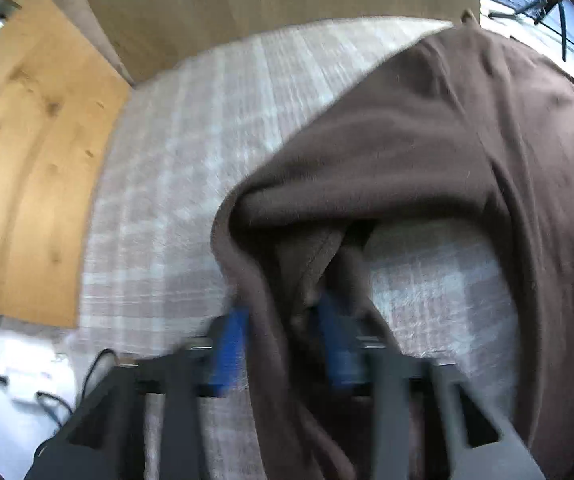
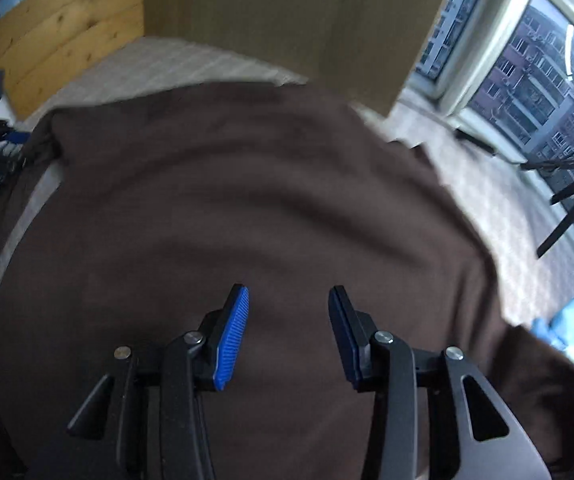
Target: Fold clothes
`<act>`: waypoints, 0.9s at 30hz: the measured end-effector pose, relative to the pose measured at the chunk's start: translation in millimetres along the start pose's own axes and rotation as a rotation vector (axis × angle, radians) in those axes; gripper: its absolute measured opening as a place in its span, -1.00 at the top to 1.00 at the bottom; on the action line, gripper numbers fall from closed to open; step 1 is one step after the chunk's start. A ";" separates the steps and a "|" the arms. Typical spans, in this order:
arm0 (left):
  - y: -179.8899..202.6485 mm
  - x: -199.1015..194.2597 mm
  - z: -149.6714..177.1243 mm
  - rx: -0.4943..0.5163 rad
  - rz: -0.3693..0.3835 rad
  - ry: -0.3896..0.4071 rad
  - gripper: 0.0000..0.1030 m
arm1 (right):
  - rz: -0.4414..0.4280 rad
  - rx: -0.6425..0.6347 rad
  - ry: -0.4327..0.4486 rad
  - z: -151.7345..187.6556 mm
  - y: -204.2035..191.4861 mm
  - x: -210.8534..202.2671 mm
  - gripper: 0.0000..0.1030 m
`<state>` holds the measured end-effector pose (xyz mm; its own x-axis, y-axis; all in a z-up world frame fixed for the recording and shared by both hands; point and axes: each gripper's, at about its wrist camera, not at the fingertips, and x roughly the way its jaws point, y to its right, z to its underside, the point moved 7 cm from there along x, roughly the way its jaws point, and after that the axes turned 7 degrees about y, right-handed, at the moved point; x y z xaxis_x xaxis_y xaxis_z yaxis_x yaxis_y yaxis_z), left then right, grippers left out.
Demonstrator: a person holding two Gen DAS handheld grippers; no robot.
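Left wrist view: my left gripper [image 1: 283, 344] is clamped on a lifted edge of the dark brown soft garment [image 1: 427, 148], draped over the grey plaid bedcover [image 1: 191, 168]. Right wrist view: my right gripper [image 2: 289, 332] hovers, jaws apart, over it. I judge a fold mid-carry; next, lay it flat

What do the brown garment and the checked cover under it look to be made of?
Brown garment: probably soft matte knit or fleece; it drapes in rounded folds with a faint fuzz. Checked cover: looks like woven cloth, matte, with a pale plaid weave; blur hides the detail.
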<state>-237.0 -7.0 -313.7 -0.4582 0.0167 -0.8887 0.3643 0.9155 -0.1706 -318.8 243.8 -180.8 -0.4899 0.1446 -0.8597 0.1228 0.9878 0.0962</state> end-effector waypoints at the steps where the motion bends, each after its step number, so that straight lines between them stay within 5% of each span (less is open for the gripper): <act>1: -5.7 -9.3 5.6 -0.015 0.017 0.014 0.50 | -0.003 0.008 -0.009 1.1 -5.8 0.9 0.20; 5: -30.7 -52.3 37.7 -0.078 0.073 0.059 0.05 | -0.090 0.015 0.031 -17.3 -46.3 -10.8 0.20; 10: -26.1 -73.1 99.7 -0.168 0.153 -0.013 0.05 | -0.226 -0.121 0.111 -76.2 -136.4 -11.2 0.20; 15: 5.7 -72.9 137.1 -0.163 0.209 -0.054 0.06 | -0.281 -0.297 0.085 -114.1 -220.2 28.4 0.20; 16: 7.9 -71.7 140.1 -0.163 0.211 -0.056 0.11 | -0.271 -0.329 0.076 -116.5 -230.4 36.2 0.20; 19: 5.8 -69.2 144.0 -0.149 0.184 -0.044 0.90 | -0.243 -0.366 0.060 -119.3 -237.0 45.9 0.20; 21: -8.1 -77.9 142.3 -0.135 0.155 -0.028 0.94 | -0.239 -0.358 0.052 -120.5 -232.1 46.2 0.31; 23: -24.0 -88.6 140.2 -0.123 0.127 -0.012 0.95 | -0.236 -0.350 0.045 -121.8 -227.1 46.4 0.89; 27: -71.1 -119.4 134.5 -0.070 -0.017 0.012 0.83 | -0.228 -0.335 0.029 -124.2 -217.3 46.9 0.92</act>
<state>-99.2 -128.1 -252.7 -0.4733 0.0049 -0.8809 0.2993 0.9414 -0.1555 -475.7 43.3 -179.7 -0.4964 -0.0838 -0.8640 -0.2781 0.9582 0.0668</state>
